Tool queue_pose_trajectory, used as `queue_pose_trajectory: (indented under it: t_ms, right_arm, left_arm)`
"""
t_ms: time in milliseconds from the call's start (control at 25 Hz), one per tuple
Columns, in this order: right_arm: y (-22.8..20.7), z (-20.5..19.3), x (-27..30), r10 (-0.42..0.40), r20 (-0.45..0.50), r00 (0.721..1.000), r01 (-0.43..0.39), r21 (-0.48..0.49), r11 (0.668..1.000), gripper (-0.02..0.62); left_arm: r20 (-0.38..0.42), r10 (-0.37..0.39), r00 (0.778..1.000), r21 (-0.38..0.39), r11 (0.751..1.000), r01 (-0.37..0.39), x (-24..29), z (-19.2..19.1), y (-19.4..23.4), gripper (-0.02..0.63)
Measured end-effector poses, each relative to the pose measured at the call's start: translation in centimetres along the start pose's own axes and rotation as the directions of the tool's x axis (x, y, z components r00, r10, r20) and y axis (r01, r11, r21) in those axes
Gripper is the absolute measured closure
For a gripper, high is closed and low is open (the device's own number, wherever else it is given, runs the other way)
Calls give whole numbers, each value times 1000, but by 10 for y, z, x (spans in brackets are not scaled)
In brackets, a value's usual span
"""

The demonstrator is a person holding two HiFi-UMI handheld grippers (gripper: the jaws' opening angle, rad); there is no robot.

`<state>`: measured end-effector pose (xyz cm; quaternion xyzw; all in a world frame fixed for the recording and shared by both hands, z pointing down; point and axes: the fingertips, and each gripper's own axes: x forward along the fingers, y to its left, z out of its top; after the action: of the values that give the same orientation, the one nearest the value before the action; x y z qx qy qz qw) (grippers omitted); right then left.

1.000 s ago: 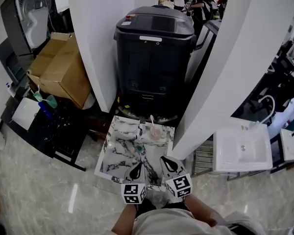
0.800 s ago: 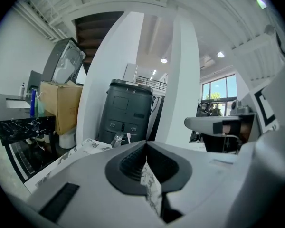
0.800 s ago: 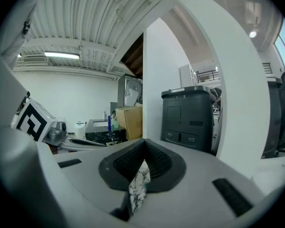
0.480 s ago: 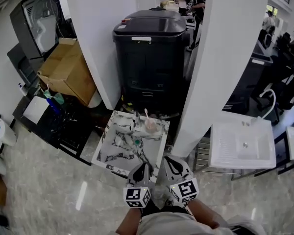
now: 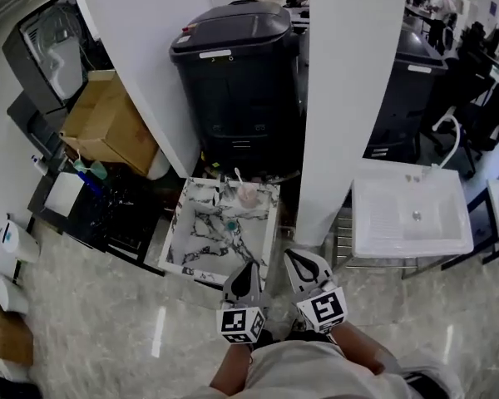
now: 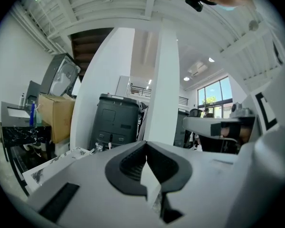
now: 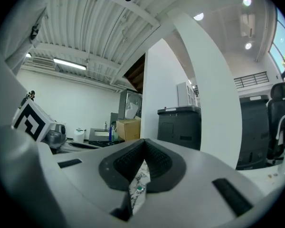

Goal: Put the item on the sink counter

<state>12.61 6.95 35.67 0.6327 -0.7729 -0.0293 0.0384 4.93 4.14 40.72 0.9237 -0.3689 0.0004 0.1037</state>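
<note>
The marble-patterned sink counter stands low on the floor in front of me, between two white pillars. A pink cup with a stick in it sits at the counter's far edge, and a small teal item lies near its middle. My left gripper and right gripper hang side by side just short of the counter's near edge, both shut and holding nothing. In the left gripper view the left gripper has its jaws together. The right gripper is also closed, with the teal item showing below its jaws.
A large black bin stands behind the counter. A white pillar rises to its right, with a white sink basin beyond. A cardboard box and a dark marble-topped table with bottles are at the left.
The head view has shifted, so the counter sits slightly higher and left in frame. Both grippers stay shut, close to my body, drifting a little right.
</note>
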Motion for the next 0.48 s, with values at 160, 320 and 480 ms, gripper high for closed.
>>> queue_pose_trajectory:
  t_ms: [160,320,480]
  right_arm:
    - [3,4,-1,-28,-8,1000,28,-42,999,591]
    - [14,8,9,-47,17,999,47,-9,999,591]
    - [23,14,24,-51,36,998,51,15,999,591]
  left_arm:
    - [10,-43,999,45,998,42,6,11,-2,597]
    - [13,-54,998,76,996,53,1,22,7,597]
    - [16,-68,998,90,994,66,-7,31,19,597]
